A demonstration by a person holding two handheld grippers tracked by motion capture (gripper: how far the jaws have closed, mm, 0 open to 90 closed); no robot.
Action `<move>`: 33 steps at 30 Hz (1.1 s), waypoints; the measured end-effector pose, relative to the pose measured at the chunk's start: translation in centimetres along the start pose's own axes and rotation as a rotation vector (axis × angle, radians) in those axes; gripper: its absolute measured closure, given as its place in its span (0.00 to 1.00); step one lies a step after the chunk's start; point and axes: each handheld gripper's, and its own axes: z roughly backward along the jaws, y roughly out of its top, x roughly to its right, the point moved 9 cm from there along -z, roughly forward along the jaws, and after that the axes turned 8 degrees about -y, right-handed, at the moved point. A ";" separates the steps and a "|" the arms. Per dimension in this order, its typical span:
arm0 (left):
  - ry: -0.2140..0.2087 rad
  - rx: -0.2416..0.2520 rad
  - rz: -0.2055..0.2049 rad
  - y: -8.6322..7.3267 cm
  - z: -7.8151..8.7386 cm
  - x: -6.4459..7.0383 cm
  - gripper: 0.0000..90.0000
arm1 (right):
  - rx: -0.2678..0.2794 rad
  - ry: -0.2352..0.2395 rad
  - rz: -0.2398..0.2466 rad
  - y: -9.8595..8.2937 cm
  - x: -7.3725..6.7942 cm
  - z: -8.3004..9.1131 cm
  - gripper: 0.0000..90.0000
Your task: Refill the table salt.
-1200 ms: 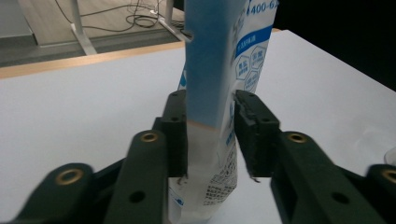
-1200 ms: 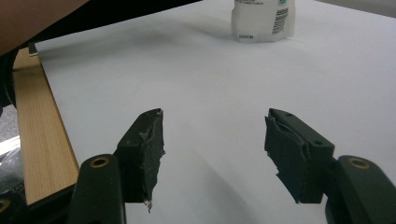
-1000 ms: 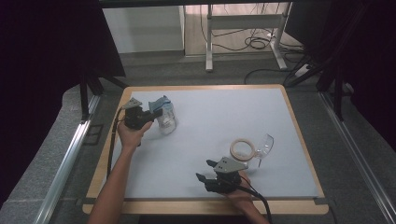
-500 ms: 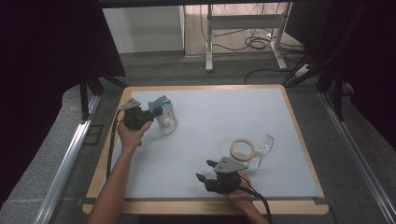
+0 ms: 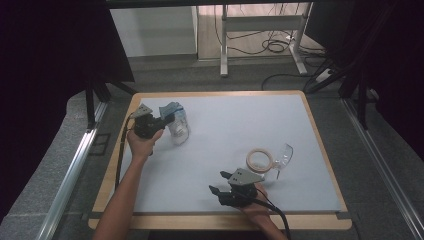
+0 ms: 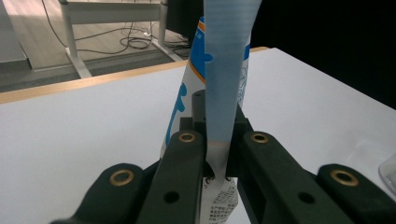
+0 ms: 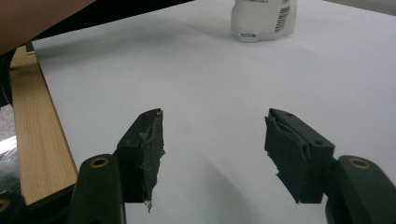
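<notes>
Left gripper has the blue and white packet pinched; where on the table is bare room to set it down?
The white tabletop is bare across its middle and far right, between the clear plastic bag and the roll of tape. It is crowded near the right gripper, where the tape and the clear curved plastic piece lie close together. The left gripper holds the blue and white packet.

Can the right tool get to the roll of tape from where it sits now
Probably yes. The right tool is open and holds nothing, and the roll of tape lies just beyond it on bare table, though the jaws point away and need turning.
</notes>
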 end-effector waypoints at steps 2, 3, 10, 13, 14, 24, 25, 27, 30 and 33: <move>0.004 -0.003 -0.006 0.2 -0.1 0.3 0.99 | 0.002 0.000 0.000 0.0 0.0 0.0 0.42; 0.005 -0.003 -0.010 0.4 -0.1 0.5 0.99 | 0.002 -0.001 0.001 0.0 0.0 0.1 0.42; -0.012 -0.008 -0.034 1.3 0.2 2.0 1.00 | 0.000 -0.002 0.002 0.0 -0.1 0.1 0.42; -0.026 -0.008 -0.040 1.5 0.6 2.7 1.00 | 0.002 -0.001 0.003 0.0 -0.1 0.1 0.42; -0.030 -0.006 -0.039 1.5 0.7 2.9 1.00 | 0.002 -0.002 0.004 0.0 -0.2 0.1 0.42; -0.094 0.001 -0.021 1.4 1.9 4.8 1.00 | -0.009 0.002 0.001 -0.3 -0.3 -0.3 0.41; -0.097 -0.001 -0.019 1.3 2.0 4.9 1.00 | -0.013 0.002 0.003 -0.3 -0.4 -0.3 0.41; -0.100 -0.004 -0.017 1.0 2.1 5.1 1.00 | -0.012 0.001 0.007 -0.3 -0.5 -0.4 0.41; -0.106 -0.005 -0.018 0.6 2.2 5.4 1.00 | -0.012 0.003 0.008 -0.3 -0.6 -0.5 0.41; -0.112 -0.003 -0.014 0.5 2.5 5.8 1.00 | -0.012 0.004 0.009 -0.2 -0.7 -0.6 0.41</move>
